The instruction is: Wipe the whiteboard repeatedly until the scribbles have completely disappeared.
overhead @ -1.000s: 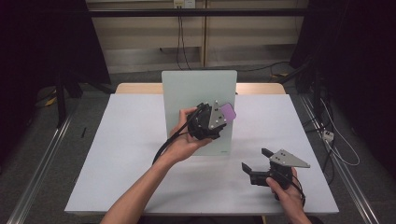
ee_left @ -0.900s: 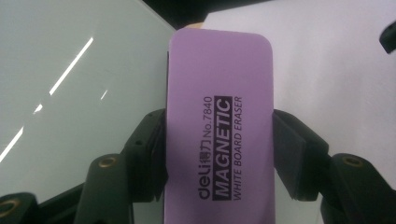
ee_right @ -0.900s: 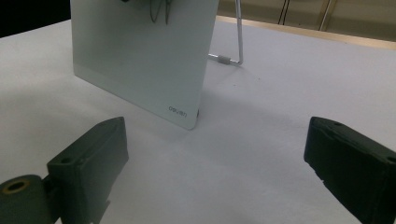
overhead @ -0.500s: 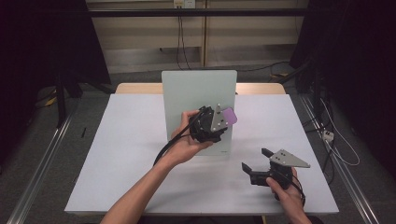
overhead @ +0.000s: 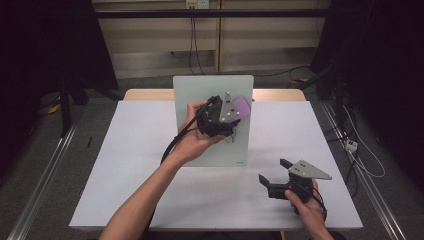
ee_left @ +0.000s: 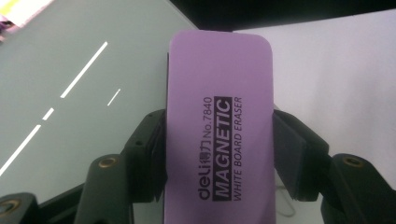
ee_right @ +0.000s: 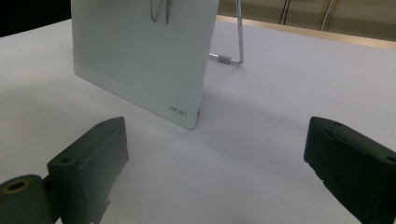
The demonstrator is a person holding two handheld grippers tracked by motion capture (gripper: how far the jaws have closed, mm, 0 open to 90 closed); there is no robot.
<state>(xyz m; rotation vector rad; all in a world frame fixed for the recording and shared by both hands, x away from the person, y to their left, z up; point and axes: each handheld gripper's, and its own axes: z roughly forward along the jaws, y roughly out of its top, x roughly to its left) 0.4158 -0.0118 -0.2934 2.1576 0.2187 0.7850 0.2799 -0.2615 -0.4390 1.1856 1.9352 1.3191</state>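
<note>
A pale green whiteboard (overhead: 200, 95) stands tilted on the white table (overhead: 125, 150), propped by a metal stand (ee_right: 239, 42). My left gripper (overhead: 235, 112) is held up against the board's upper right part, shut on a purple magnetic whiteboard eraser (overhead: 242, 106). In the left gripper view the eraser (ee_left: 219, 126) sits lengthwise between the two jaws, with the board (ee_left: 70, 93) to its left. My right gripper (overhead: 272, 172) rests low near the table's front right, open and holding nothing. Its view shows the board's lower corner (ee_right: 144, 70) ahead and dark pen marks (ee_right: 161, 10) near the top.
The table's wooden far edge (overhead: 150, 94) shows behind the board. Cables (overhead: 360, 150) lie on the floor at the right, and rails (overhead: 45, 170) run along the left side. Dark curtains flank the scene.
My left gripper with the eraser has shifted slightly right and up along the board. The right gripper has stayed put.
</note>
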